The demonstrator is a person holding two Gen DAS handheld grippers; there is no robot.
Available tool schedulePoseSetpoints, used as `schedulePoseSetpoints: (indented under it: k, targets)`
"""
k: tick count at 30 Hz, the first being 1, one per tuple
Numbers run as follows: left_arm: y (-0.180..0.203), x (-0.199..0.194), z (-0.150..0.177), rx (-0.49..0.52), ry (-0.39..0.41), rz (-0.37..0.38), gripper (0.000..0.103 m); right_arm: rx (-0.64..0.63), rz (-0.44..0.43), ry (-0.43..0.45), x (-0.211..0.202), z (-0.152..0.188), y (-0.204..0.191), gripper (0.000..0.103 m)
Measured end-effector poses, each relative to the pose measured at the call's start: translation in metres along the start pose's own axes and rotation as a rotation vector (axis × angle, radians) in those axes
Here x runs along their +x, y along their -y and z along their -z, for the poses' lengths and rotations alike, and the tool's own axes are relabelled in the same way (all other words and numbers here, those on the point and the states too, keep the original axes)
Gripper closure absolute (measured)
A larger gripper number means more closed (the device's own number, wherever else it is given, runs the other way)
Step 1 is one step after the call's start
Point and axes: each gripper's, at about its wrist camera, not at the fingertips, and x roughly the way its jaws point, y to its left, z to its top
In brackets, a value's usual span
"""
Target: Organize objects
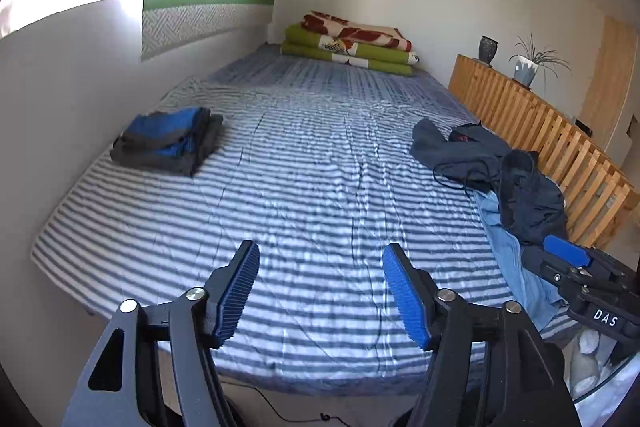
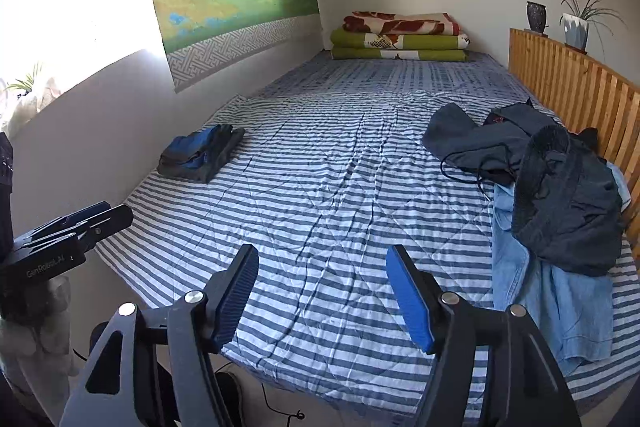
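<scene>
A folded blue-and-grey garment lies on the left of the striped bed, near the wall. On the bed's right side, by the slatted board, sits a loose heap of dark navy clothes on top of a light blue garment. My left gripper hangs open over the bed's near edge with nothing between its fingers. My right gripper is open too and holds nothing; in the left wrist view it is at the right, next to the heap.
Folded green and red-patterned blankets are stacked at the far end of the bed. A wooden slatted board runs along the right, with a dark vase and a potted plant on it. A cable lies on the floor.
</scene>
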Motion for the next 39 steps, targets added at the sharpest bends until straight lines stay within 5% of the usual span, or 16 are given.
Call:
schedulePoseSetpoints:
  k: [9, 39]
  targets:
    - [-0.016, -0.003, 0.023, -0.026, -0.024, -0.054, 0.02, -0.111, -0.009, 0.003, -0.01, 0.019, -0.027, 0.031]
    - [-0.042, -0.031, 0.008, -0.001, 0.001, -0.091, 0.019, -0.075, 0.023, -0.012, -0.015, 0.039, -0.016, 0.03]
